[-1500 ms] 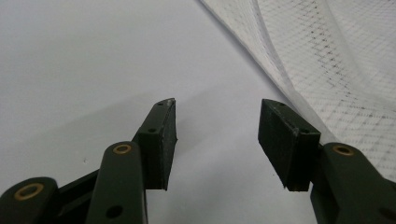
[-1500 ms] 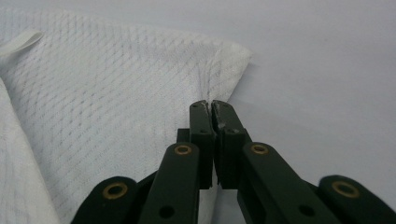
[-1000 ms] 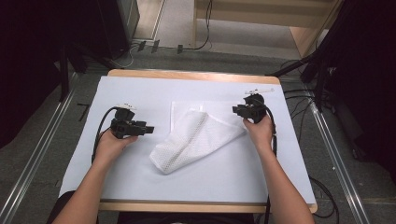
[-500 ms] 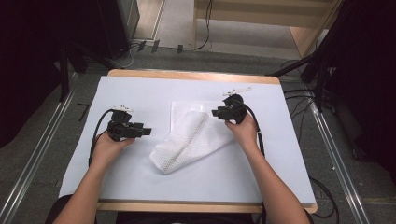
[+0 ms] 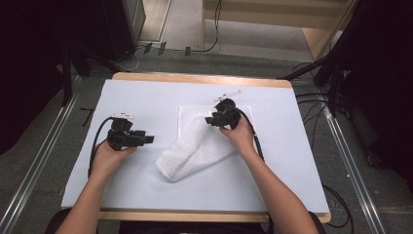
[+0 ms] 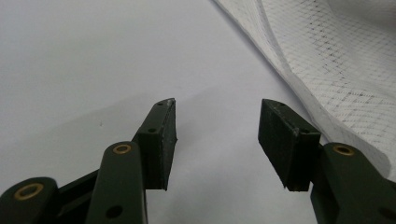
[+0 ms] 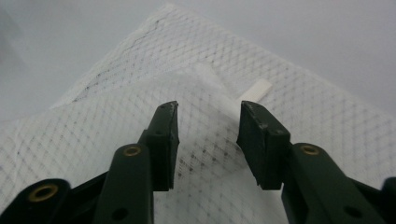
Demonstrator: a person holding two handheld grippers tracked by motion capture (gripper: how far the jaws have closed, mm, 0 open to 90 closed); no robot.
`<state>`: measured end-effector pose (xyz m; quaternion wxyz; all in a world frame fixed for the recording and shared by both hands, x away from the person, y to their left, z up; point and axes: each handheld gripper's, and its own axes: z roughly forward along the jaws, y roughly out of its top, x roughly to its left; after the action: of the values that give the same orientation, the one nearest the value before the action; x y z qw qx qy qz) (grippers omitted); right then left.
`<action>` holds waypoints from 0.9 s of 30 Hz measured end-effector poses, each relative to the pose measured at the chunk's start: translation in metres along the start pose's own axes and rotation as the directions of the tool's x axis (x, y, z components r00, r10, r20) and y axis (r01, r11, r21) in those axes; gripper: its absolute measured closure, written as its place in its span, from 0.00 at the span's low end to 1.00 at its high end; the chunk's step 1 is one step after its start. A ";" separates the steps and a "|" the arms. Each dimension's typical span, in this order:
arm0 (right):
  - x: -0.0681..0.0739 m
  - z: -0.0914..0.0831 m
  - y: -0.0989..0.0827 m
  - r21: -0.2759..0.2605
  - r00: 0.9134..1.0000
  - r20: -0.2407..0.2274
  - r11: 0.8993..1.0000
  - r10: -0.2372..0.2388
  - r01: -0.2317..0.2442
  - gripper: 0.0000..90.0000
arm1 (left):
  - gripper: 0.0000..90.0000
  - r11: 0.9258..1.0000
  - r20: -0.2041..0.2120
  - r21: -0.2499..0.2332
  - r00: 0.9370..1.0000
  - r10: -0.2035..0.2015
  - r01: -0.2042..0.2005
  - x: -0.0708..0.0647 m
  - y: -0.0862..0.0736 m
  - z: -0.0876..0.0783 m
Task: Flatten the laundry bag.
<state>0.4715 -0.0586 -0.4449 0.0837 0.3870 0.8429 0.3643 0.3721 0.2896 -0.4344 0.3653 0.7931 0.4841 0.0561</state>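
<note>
Mesh-textured white fabric (image 5: 197, 146), folded over, is lying on the pale worktop (image 5: 292, 161); right tongs (image 5: 210, 120) have just been opening above it, empty; left tongs (image 5: 148, 140) are standing apart, empty.

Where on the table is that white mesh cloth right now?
In the high view the white mesh cloth lies partly folded near the middle of the white table cover, between the two hands; the right tongs hover over its far part.

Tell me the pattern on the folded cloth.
The cloth is white with a fine diamond mesh, clearest in the right gripper view.
</note>
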 end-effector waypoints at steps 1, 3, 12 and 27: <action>0.001 0.003 0.002 -0.002 1.000 0.003 1.000 -0.002 0.002 0.60 | 0.53 1.000 0.000 -0.004 1.000 -0.004 0.004 0.000 0.000 0.000; 0.002 0.011 0.007 0.016 1.000 0.002 1.000 0.010 -0.010 0.56 | 0.53 1.000 0.001 -0.007 1.000 -0.005 0.005 0.000 0.000 -0.001; 0.011 0.040 0.011 0.022 1.000 0.029 1.000 0.001 -0.002 0.54 | 0.53 1.000 0.003 -0.004 1.000 -0.004 0.004 0.002 0.000 0.000; 0.010 0.037 0.000 -0.025 1.000 0.015 0.999 -0.020 0.020 0.99 | 0.53 1.000 0.004 0.007 1.000 0.001 -0.001 -0.001 0.001 0.002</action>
<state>0.4801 -0.0307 -0.4699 0.0984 0.3802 0.8415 0.3711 0.3730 0.2875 -0.4354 0.3633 0.7949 0.4831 0.0532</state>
